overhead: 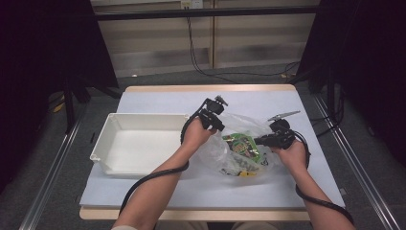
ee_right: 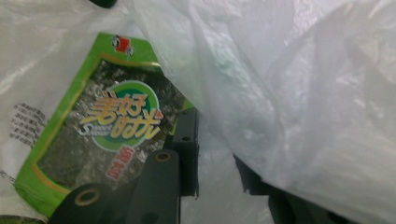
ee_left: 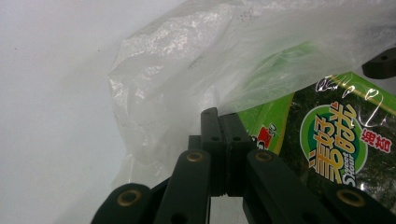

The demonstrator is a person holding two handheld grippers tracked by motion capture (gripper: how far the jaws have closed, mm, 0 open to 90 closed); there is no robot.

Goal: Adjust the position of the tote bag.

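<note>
Near the bench's right edge, a clear plastic bag (overhead: 230, 143) holding a green snack packet (overhead: 242, 146) is pinched by the closed left hand-held gripper (overhead: 216, 125), while the partly parted right hand-held gripper (overhead: 258, 141) is draped by its film.

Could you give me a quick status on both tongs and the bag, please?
Left tongs shut on clear plastic bag. Right tongs part open at bag's other side. Green snack packet inside. White bin left, apart.

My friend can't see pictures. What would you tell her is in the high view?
Two hands hold black grippers over a crinkly clear plastic bag on a pale blue table; the left gripper pinches the bag's edge, and the right gripper reaches in from the other side. Inside the bag lies a green snack packet. A white tray sits to the left.
</note>
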